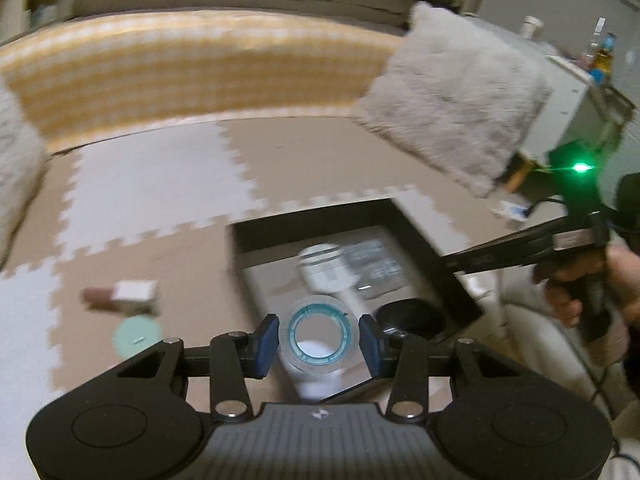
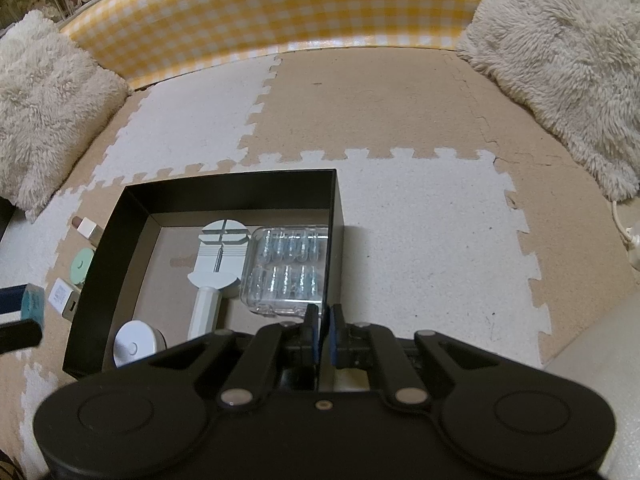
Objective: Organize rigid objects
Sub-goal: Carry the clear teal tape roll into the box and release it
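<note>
My left gripper (image 1: 319, 338) is shut on a clear tape roll (image 1: 318, 312) with a teal inner ring, held in the air over the near end of a black open box (image 1: 308, 222). The blue pads (image 1: 267, 340) press on both of its sides. Inside the box (image 2: 132, 216) lie a white handled tool (image 2: 218, 256), a clear plastic case (image 2: 286, 270) and a white round piece (image 2: 134, 344). My right gripper (image 2: 324, 322) is shut on the box's right wall near its front corner; it also shows as the right gripper (image 1: 452, 264) in the left wrist view.
Left of the box on the foam mat lie a pink and white stick (image 2: 86, 226), a mint disc (image 2: 82, 266) and a white charger (image 2: 64, 298). Fluffy cushions (image 2: 560, 52) and a yellow checked barrier (image 2: 280, 12) bound the mat. A person's hand (image 1: 616, 280) holds the right gripper.
</note>
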`<state>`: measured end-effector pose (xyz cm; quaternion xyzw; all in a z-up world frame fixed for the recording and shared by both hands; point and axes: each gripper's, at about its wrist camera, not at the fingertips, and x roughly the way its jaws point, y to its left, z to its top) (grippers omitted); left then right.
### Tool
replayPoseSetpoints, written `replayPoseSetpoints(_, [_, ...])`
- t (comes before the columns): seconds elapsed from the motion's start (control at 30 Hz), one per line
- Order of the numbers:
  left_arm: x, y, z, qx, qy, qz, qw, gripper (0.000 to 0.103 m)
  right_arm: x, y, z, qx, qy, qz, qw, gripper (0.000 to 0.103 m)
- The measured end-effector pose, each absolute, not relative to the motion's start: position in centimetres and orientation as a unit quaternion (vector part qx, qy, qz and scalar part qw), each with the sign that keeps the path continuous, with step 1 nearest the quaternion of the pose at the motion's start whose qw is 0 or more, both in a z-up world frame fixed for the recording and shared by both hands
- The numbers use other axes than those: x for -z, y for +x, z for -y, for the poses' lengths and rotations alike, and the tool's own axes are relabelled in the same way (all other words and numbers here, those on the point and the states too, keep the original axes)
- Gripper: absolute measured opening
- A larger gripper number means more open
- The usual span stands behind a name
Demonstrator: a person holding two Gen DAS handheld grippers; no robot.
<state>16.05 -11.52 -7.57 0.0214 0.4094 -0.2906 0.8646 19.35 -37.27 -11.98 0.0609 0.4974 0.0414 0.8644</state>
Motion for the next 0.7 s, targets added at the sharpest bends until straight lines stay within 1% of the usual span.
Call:
replayPoseSetpoints(0.27, [9.7, 16.2, 15.9, 0.327, 0.02, -0.429, 0.842, 0.044, 11.8, 19.5, 37.3, -0.042, 0.058, -0.501, 0.862, 0.006])
replayPoseSetpoints(0.57, [11.9, 16.7, 16.5, 0.31, 0.009, -0.445, 0.84, 0.044, 11.8, 19.5, 37.3, -0.042, 0.055, -0.501, 0.863, 0.005])
replayPoseSetpoints(0.7, [12.3, 16.7, 16.6, 0.307, 0.004, -0.438, 0.845, 0.045, 11.9, 19.5, 37.3, -0.042, 0.055, -0.501, 0.863, 0.005])
